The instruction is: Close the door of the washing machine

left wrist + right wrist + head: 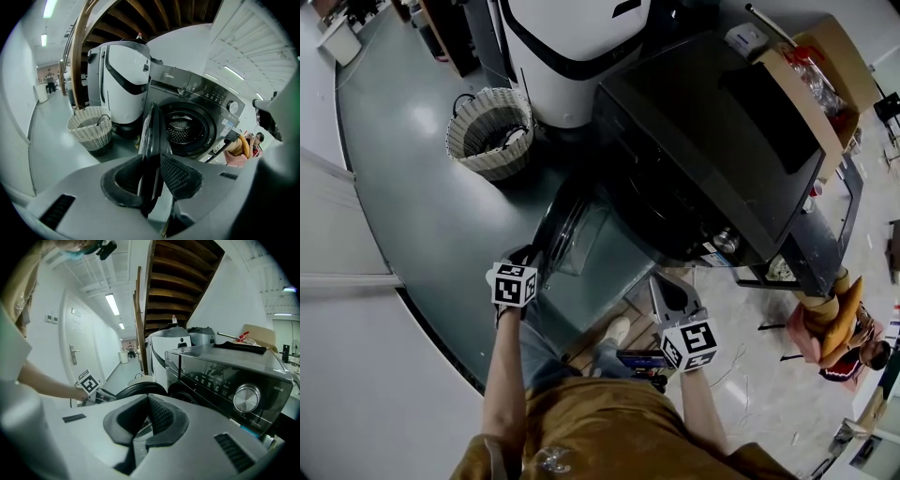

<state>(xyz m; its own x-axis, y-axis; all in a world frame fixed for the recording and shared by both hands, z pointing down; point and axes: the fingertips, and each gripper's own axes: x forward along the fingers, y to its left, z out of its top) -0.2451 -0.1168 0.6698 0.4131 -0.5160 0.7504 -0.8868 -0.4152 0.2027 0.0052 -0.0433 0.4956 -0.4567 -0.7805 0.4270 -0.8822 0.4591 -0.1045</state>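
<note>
The dark front-loading washing machine [703, 141] stands at centre right, its drum opening [183, 131] uncovered. Its round door [567, 225] is swung out toward me and shows edge-on [153, 129] in the left gripper view. My left gripper [530, 255] [152, 161] has the door's rim between its jaws, with both pads against it. My right gripper [666, 286] [149, 397] hangs in front of the machine's control panel [225, 373], off to the right of the door. It is shut with nothing held. The door's dark rim [140, 389] shows just beyond its fingertips.
A wicker basket [490, 131] stands on the grey floor left of the machine, beside a tall white appliance [572, 47]. A cardboard box [820, 84] sits at the machine's far side. A person [844, 337] sits at the right. My own shoe [616, 330] is below the door.
</note>
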